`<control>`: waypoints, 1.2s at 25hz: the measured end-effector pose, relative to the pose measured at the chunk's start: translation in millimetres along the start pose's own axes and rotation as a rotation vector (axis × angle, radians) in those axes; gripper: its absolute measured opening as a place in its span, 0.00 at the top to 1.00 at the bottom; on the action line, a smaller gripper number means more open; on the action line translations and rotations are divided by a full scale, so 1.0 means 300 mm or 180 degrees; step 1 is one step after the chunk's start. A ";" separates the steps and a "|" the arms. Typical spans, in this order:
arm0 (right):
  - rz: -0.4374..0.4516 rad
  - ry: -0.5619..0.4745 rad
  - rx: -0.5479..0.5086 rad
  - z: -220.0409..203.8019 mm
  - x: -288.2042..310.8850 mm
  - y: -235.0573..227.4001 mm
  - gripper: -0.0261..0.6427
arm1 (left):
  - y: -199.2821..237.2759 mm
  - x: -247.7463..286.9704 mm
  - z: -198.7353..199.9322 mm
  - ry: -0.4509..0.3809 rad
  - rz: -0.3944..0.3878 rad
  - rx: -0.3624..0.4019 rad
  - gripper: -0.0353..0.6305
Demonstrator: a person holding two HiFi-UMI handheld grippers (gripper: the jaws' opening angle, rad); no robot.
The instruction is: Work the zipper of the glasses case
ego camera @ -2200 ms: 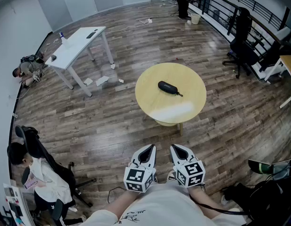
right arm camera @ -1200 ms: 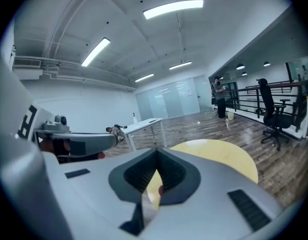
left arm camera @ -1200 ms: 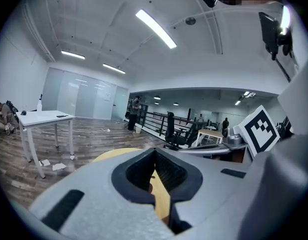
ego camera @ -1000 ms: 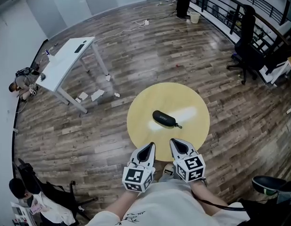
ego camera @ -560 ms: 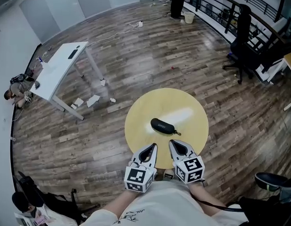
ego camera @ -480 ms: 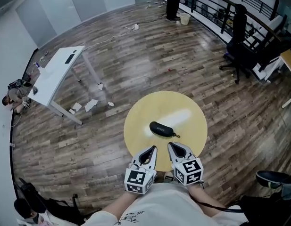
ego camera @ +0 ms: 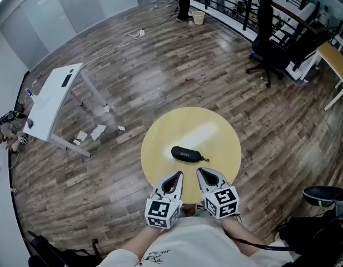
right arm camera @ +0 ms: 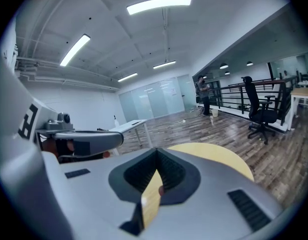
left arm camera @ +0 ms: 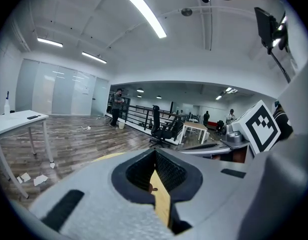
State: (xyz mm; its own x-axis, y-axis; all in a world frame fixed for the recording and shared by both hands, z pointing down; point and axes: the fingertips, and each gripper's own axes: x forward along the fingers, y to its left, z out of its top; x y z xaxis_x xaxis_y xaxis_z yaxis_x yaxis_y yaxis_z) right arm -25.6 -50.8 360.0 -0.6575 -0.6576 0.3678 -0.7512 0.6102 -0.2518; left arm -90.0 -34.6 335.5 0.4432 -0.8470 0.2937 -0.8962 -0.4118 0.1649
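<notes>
The black glasses case (ego camera: 185, 154) lies closed near the middle of the round yellow table (ego camera: 215, 131), its zipper pull (ego camera: 204, 160) sticking out at its right end. Both grippers hang side by side at the table's near edge, short of the case. My left gripper (ego camera: 176, 176) and my right gripper (ego camera: 202, 172) have their jaws together with nothing held. In the left gripper view the left gripper (left arm camera: 154, 152) shows only a thin slit of table between its pads. The right gripper view shows the right gripper (right arm camera: 156, 152) the same way, with the table (right arm camera: 213, 154) beyond.
A white desk (ego camera: 49, 102) stands to the left, with paper scraps (ego camera: 90, 132) on the wood floor beside it. A black office chair (ego camera: 266, 40) and a railing are at the back right. A dark bag (ego camera: 318, 230) lies at the lower right.
The view has closed in on the table: case and table now lie just ahead of the grippers. Both grippers keep the same pose, side by side and shut.
</notes>
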 end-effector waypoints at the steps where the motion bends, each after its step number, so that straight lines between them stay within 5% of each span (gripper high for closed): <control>1: -0.0034 0.0017 -0.0010 -0.006 0.002 -0.014 0.96 | 0.002 0.010 -0.002 0.0011 -0.0028 -0.0023 0.94; 8: -0.0317 0.0267 0.0072 -0.146 0.059 -0.138 0.96 | 0.050 0.100 -0.076 0.0187 -0.0162 0.0168 0.94; 15: -0.0544 0.0694 -0.0060 -0.396 0.220 -0.298 0.96 | 0.167 0.332 -0.300 0.0544 -0.0324 0.0288 0.94; 21: -0.0538 0.0953 -0.0042 -0.581 0.358 -0.378 0.95 | 0.261 0.503 -0.511 0.1020 -0.0663 0.0578 0.94; 30: -0.0416 0.1107 -0.0003 -0.666 0.455 -0.380 0.95 | 0.436 0.656 -0.642 0.1291 -0.0605 0.0817 0.94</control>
State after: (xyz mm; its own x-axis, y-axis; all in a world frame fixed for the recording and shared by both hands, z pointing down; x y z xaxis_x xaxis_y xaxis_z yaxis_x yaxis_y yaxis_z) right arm -17.9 -121.8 617.8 -0.4965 -0.5407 0.6791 -0.8273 0.5315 -0.1817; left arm -116.4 -190.3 596.2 0.5248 -0.5715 0.6309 -0.7523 -0.6582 0.0295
